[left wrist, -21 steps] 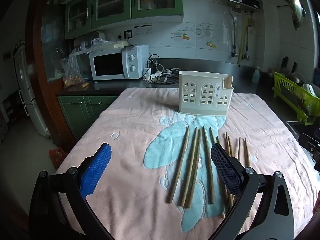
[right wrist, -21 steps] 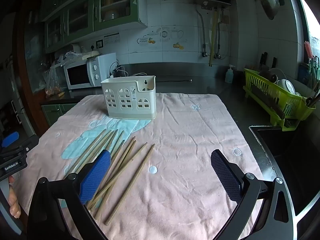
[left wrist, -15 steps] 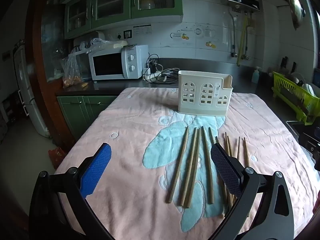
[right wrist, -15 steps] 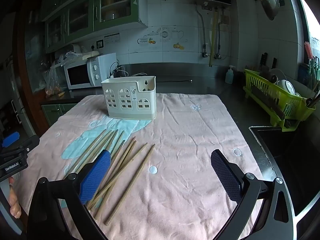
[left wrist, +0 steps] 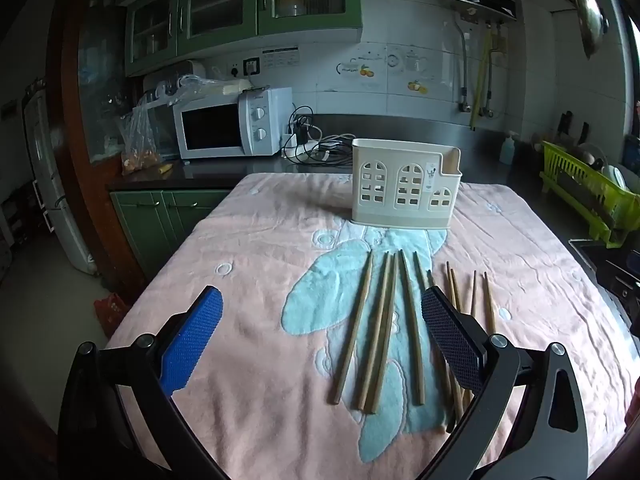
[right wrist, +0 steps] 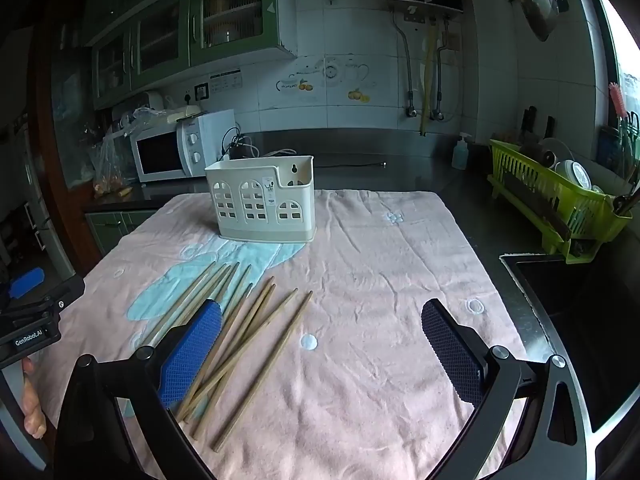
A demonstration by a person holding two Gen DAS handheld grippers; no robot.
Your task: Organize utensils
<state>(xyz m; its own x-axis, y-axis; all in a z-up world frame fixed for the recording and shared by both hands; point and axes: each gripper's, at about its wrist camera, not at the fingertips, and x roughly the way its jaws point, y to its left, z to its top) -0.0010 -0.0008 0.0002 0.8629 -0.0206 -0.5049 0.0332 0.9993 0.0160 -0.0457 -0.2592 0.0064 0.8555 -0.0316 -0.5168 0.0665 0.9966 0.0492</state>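
Chopsticks lay loose on pink towel, fanned side by side, tips toward the far end, spread across the towel's light-blue motif and the pink beside it; none in the holder. Left gripper hovered above the towel's near edge with fingers spread wide, nothing between the pads, blue pad over bare towel, dark pad overlapping the right-hand sticks in view, contact not discernible. Right gripper likewise spread wide and empty, tilted down at the towel; blue pad sat over the near ends of the stick cluster, dark pad over plain pink cloth. Seen from the right wrist view, left gripper body at the left edge, person's fingers visible below it. Cream utensil holder stood upright at the towel's far end, beyond the stick tips and apart from them, arched cut-outs facing the cameras. Further out: white microwave on the dark counter to the far left, tangle of cables beside it, green dish rack on the right, sink at the towel's right side, green cabinets above.
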